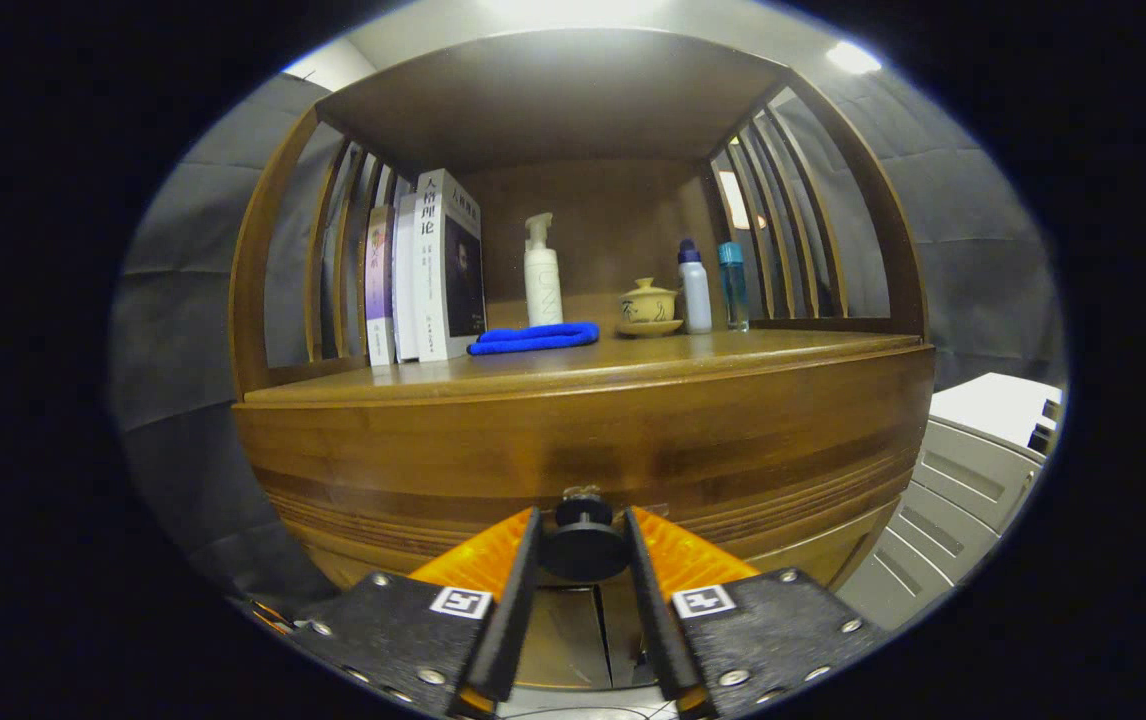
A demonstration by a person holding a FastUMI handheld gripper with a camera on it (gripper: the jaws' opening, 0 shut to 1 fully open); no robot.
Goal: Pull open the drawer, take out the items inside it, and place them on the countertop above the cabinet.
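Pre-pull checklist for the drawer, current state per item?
1. Gripper centred on the round dark drawer knob: ok, the knob sits between the jaws.
2. Both jaws pressing the knob: ok, they appear closed against its sides.
3. Wooden drawer front shut: ok, flush with the cabinet, not yet pulled.
4. Landing space on the wooden countertop: ok, front strip bare ahead of the folded blue cloth and the lidded yellow ceramic cup.
5. Drawer contents: cannot tell.
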